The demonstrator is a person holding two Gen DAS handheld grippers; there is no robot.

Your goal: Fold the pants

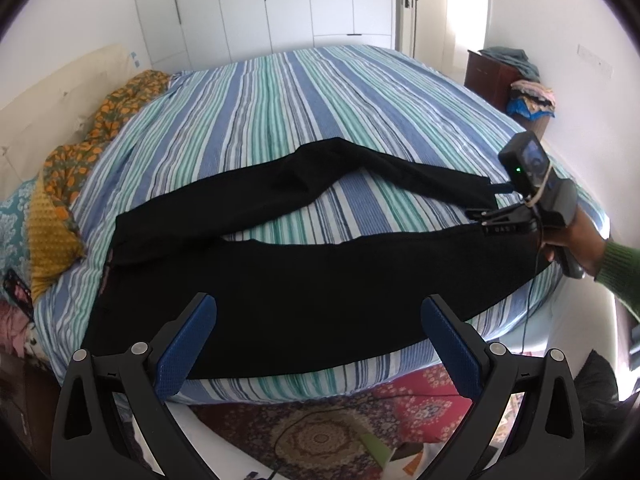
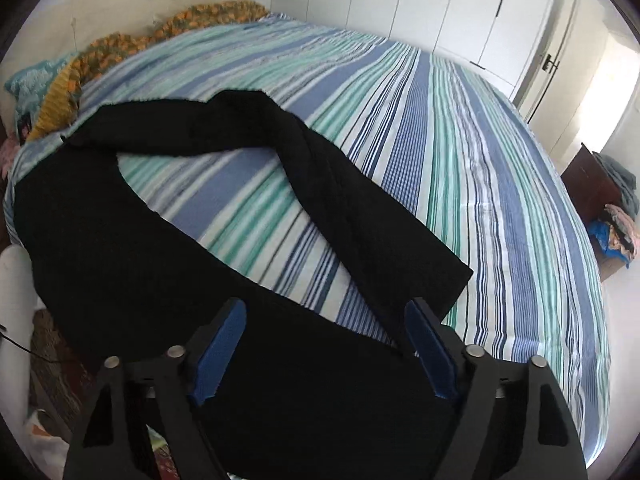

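Two legs of the black pants [image 1: 280,280] lie spread across the middle of the left view, on the striped bed [image 1: 280,100], behind the open left tongs [image 1: 320,344]. In the right view, the right tongs [image 2: 324,344] gape low over the pants. Pinching only one layer could make a crooked fold.

Lying spread along the near edge of the striped bed [image 1: 304,92], black pants [image 1: 280,280] with legs splayed, leaving a bare wedge of sheet between them. Standing wide apart over the waist end, left gripper [image 1: 320,336]; hovering over the leg ends, likewise wide, right gripper [image 2: 326,344]. Crowding the headboard side, orange floral bedding [image 1: 100,128]; remaining unobstructed beyond the pants, the far half of the mattress.
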